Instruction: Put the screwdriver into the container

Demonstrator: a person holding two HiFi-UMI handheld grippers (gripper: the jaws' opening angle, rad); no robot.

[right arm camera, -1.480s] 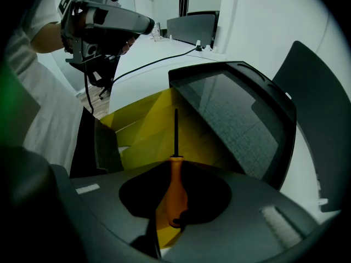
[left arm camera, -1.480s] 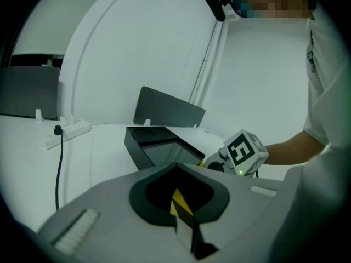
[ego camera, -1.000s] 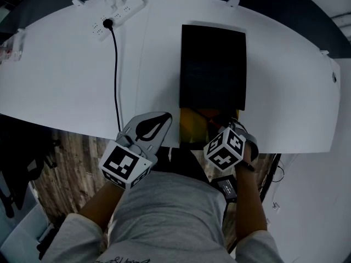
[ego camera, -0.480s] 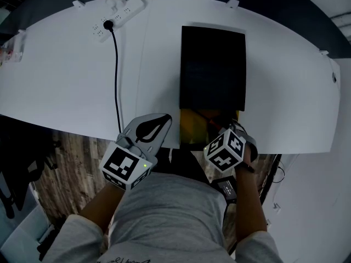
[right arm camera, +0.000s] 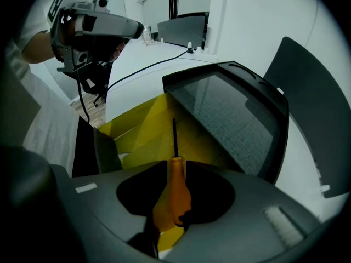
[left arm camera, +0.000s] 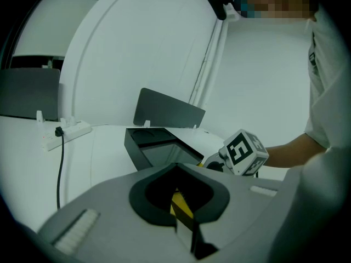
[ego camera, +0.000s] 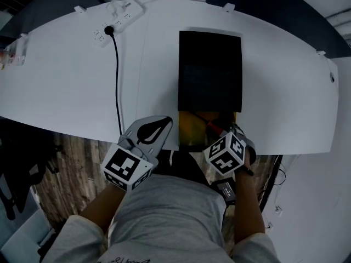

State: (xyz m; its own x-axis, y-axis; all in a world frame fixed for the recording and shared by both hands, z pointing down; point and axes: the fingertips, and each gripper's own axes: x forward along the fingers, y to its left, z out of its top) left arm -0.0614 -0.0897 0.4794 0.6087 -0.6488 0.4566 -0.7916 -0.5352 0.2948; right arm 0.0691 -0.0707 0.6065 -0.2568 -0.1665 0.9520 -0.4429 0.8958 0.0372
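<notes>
A black container (ego camera: pixel 210 70) lies on the white table (ego camera: pixel 66 81), and its yellow compartment (ego camera: pixel 191 126) sticks out toward the near edge. My right gripper (ego camera: pixel 222 131) hovers at that compartment's right corner. The screwdriver (right arm camera: pixel 174 185) has an orange handle that sits between the jaws, and its dark shaft points out over the yellow floor (right arm camera: pixel 142 130). Those jaws are opening, with the handle still against the pads. My left gripper (ego camera: pixel 160 124) rests at the table's near edge left of the compartment, shut and empty.
A white power strip (ego camera: pixel 116 16) lies at the far left of the table, and its black cable (ego camera: pixel 115 75) runs to the near edge just left of my left gripper. Wooden floor (ego camera: pixel 71 163) shows below the edge. A dark panel (right arm camera: pixel 312 108) stands beyond the container.
Both grippers stay almost where they were. The right gripper's cube has shifted slightly toward me. The orange handle shows a little more clearly over the yellow compartment.
</notes>
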